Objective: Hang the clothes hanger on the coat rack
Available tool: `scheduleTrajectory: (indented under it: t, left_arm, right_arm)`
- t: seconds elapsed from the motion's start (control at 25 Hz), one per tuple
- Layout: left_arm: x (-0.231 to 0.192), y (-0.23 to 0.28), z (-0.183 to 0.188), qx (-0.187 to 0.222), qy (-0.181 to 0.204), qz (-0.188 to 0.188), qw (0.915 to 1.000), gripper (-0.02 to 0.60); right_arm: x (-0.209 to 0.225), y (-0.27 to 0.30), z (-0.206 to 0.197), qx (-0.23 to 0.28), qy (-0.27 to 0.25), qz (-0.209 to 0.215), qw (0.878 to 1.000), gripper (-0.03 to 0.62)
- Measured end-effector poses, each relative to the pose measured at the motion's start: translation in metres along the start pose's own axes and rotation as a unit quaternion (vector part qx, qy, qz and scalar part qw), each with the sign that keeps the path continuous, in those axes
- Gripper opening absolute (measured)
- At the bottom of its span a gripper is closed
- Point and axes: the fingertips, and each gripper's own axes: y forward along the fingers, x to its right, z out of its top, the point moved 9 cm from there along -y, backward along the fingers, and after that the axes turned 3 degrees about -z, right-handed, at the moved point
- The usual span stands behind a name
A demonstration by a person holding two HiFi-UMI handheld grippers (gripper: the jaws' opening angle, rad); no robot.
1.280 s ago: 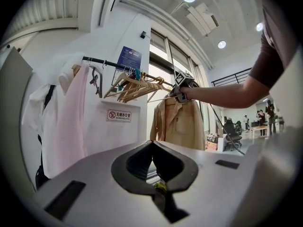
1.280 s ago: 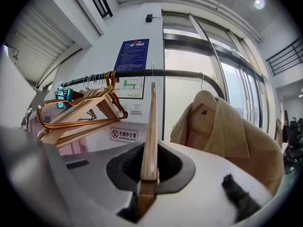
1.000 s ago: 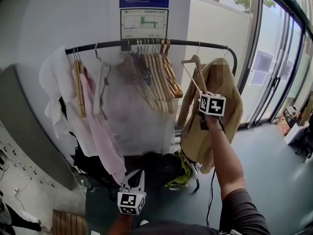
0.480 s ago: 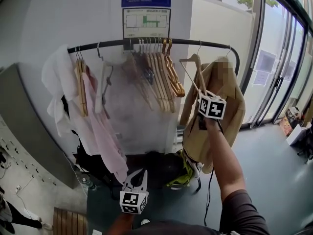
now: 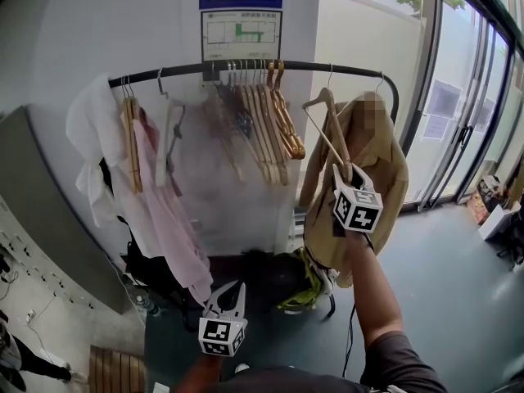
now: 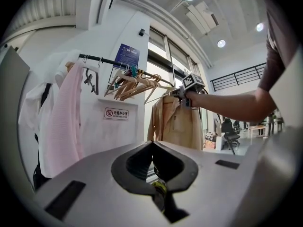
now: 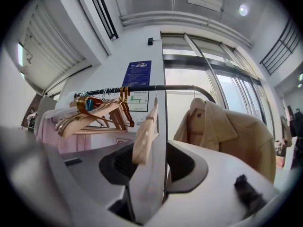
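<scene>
The head view looks forward and down at the coat rack. Both gripper views face that rack too, the right apparently much nearer it.

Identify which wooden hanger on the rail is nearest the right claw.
The lone wooden hanger beside the tan coat, set apart from the bunch farther left. Its lower end stands between the jaws of the right claw, which are opening.

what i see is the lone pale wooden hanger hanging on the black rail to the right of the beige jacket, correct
Not quite. The head view shows the lone pale wooden hanger hanging on the black rail to the left of the beige jacket, not to its right.
</scene>
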Motion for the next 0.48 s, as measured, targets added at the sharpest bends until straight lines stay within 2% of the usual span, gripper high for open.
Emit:
scheduleTrajectory:
  t: [0.24,0.36,0.48]
  left_arm:
    - [0.000,0.005,-0.001,-0.003,0.004,-0.004,1.0000,0.009]
    - [-0.002,0.009,0.001,0.003,0.006,0.006,1.0000,0.009]
    - [-0.012,0.012,0.006,0.002,0.016,0.015,0.9998,0.009]
  right_arm:
    - [-0.019,-0.061,-0.042,-0.006,-0.002,0.017,1.000,0.150]
    - [-0.033,-0.082,-0.065,0.004,-0.015,0.040,0.999,0.146]
    - [-0.053,-0.107,-0.085,0.017,-0.023,0.057,0.998,0.108]
